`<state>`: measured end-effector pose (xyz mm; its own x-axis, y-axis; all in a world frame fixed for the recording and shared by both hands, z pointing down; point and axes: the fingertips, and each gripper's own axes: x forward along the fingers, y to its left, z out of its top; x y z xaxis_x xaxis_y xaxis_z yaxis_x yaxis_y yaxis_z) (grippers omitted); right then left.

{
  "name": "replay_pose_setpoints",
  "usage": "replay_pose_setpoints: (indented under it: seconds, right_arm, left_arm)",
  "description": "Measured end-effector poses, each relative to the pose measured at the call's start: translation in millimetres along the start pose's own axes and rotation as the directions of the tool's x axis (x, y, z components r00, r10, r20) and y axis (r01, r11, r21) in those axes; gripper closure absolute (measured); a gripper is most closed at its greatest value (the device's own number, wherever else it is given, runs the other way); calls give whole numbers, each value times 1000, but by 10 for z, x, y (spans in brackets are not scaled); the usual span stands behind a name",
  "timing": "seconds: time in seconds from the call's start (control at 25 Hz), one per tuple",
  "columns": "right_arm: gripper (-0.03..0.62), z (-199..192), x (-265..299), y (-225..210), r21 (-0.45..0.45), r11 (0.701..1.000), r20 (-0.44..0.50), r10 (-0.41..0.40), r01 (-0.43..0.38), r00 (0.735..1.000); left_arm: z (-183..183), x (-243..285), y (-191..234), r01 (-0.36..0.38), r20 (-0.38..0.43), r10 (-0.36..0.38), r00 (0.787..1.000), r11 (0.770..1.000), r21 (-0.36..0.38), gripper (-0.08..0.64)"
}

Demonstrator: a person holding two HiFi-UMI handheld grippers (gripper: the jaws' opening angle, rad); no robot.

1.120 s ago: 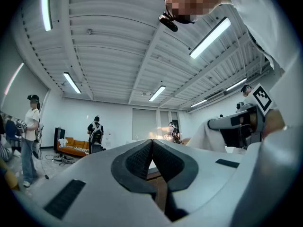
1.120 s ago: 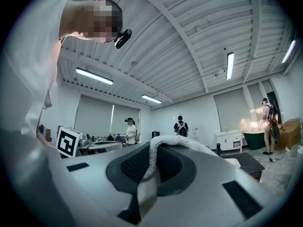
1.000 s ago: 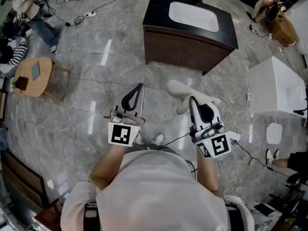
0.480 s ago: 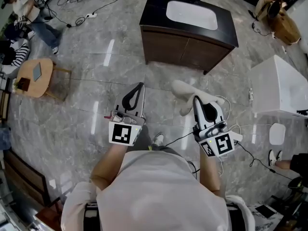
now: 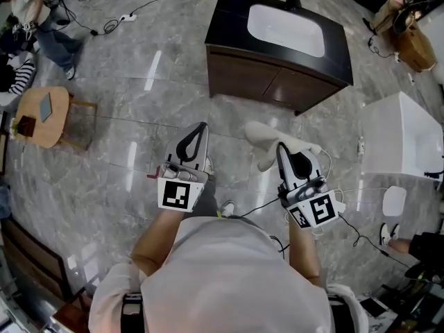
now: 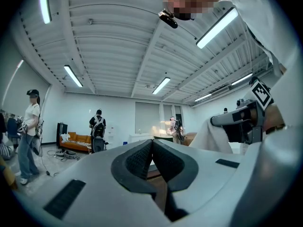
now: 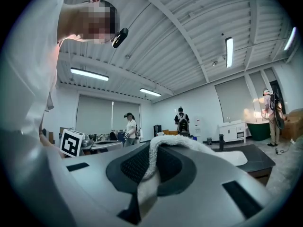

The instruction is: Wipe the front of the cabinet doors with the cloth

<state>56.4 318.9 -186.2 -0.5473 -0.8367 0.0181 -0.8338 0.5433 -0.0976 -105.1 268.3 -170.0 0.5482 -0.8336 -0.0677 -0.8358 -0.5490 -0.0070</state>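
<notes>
A dark wood vanity cabinet (image 5: 274,82) with a black top and a white sink (image 5: 286,30) stands ahead on the grey floor; its two doors face me. My right gripper (image 5: 281,146) is shut on a cream cloth (image 5: 267,139) that drapes forward and left of its tips, well short of the cabinet. In the right gripper view the cloth (image 7: 168,143) is pinched between the pads and folds over them. My left gripper (image 5: 201,125) is shut with nothing in it; its pads (image 6: 142,157) meet in the left gripper view.
A white tub-like unit (image 5: 402,134) stands at the right, with cables (image 5: 347,207) on the floor near my right side. A small round wooden table (image 5: 43,113) sits at the left. People stand in the far left corner (image 5: 28,12).
The view has shifted slightly, with the cabinet now a little further right in frame. Both grippers stay held in front of me, and the cloth stays in the right one.
</notes>
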Motion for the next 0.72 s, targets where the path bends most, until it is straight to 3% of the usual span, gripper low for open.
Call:
replay_pose_setpoints:
  seconds: [0.2, 0.44, 0.72]
  right_arm:
    - [540, 61, 910, -312, 0, 1000, -24, 0, 0, 1000]
    - [540, 179, 1547, -629, -20, 998, -30, -55, 55, 998]
    - [540, 256, 1705, -1058, -47, 995, -35, -86, 85, 996]
  left_arm:
    - [-84, 693, 636, 17, 16, -17, 1000, 1000, -8, 543]
    - [-175, 1345, 1043, 88, 23, -87, 996, 995, -56, 543]
    - [-253, 1929, 991, 107, 8, -107, 994, 991, -84, 543]
